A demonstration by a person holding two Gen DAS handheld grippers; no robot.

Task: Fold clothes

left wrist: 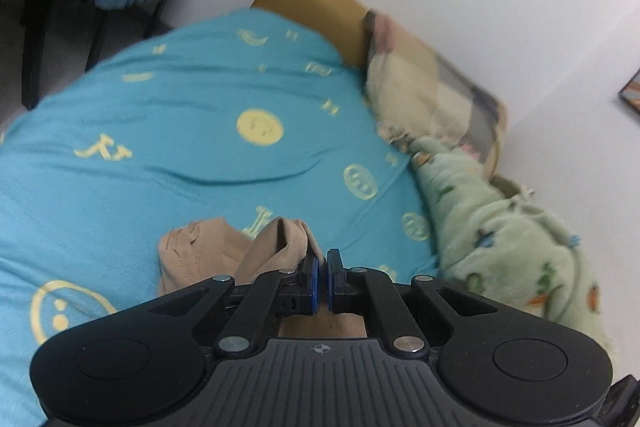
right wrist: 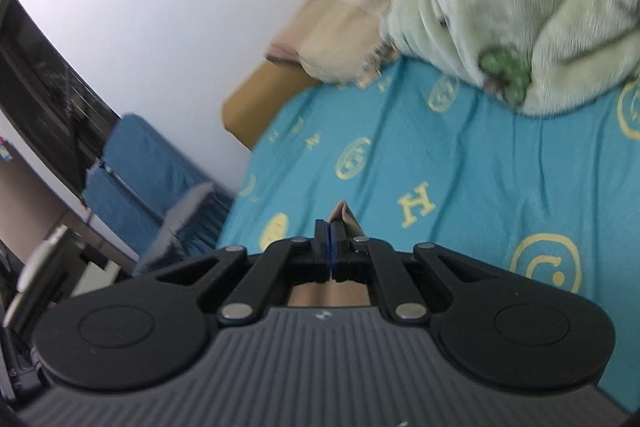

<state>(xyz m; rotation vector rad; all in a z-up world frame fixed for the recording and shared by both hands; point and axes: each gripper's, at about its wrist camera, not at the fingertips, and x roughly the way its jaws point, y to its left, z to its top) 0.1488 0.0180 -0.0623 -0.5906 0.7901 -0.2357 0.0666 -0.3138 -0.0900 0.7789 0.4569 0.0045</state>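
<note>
Both grippers, left (left wrist: 323, 267) and right (right wrist: 330, 233), clenched on beige garment (left wrist: 208, 255) edges, likely lifting it taut over bed (left wrist: 200, 115) for folding.

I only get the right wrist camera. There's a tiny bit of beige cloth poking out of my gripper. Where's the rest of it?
Observer: The left wrist view shows it. The beige garment lies bunched on the blue sheet, just left of the left gripper.
Operator: Is that gripper holding it too?
Observer: Yes, the left gripper is shut, with a fold of the garment bunched up at its tips.
Operator: Anything else I'm missing?
Observer: A dark-framed object sits at the far right edge against the white wall. Too little of it shows to tell what it is.
</note>
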